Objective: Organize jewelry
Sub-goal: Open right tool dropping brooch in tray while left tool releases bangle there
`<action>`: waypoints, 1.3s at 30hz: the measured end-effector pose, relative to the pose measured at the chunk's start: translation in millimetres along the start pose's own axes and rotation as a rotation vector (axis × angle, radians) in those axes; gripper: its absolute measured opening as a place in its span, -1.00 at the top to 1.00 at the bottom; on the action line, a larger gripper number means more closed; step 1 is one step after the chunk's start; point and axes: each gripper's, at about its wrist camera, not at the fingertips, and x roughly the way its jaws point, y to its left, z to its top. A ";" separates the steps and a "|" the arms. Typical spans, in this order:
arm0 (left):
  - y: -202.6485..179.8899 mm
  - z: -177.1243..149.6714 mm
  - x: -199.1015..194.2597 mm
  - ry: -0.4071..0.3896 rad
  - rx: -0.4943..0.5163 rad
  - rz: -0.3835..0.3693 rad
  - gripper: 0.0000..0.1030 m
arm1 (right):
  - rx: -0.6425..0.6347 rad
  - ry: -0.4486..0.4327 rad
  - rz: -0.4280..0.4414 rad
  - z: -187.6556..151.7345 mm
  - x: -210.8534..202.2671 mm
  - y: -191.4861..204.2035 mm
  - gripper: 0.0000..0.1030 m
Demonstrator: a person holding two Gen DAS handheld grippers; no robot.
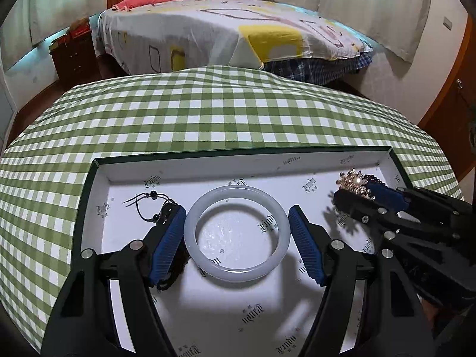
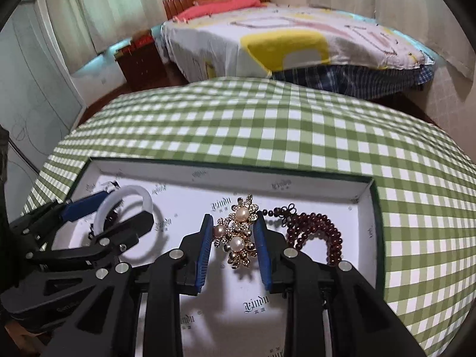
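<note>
A white jade bangle [image 1: 236, 233] lies in the shallow white-lined box [image 1: 208, 169]. My left gripper [image 1: 236, 217] is open, its blue pads on either side of the bangle with small gaps. A black cord necklace [image 1: 148, 200] lies by its left finger. My right gripper [image 2: 235, 223] is shut on a gold pearl brooch [image 2: 238, 235], held over the right part of the box [image 2: 297, 183]; the brooch also shows in the left wrist view [image 1: 354, 183]. A dark red bead bracelet [image 2: 315, 229] lies just right of it. The bangle also shows in the right wrist view [image 2: 125, 199].
The box sits on a table with a green checked cloth [image 1: 226, 113]. Beyond the table stand a bed [image 1: 226, 29] and a dark wooden nightstand [image 1: 74, 56]. Curtains hang along the back wall.
</note>
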 end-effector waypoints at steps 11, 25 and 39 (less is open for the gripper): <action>13.4 3.4 11.7 0.037 -0.068 -0.048 -0.37 | -0.005 0.006 -0.026 0.3 2.9 -3.1 0.08; 11.0 0.1 -37.2 -0.115 -0.010 0.017 -0.54 | -0.034 -0.077 -0.089 -4.0 -20.6 -1.3 -0.04; 0.0 -27.2 -113.0 -0.344 0.036 0.072 -0.54 | -0.004 -0.264 -0.080 -35.5 -85.1 8.9 -0.04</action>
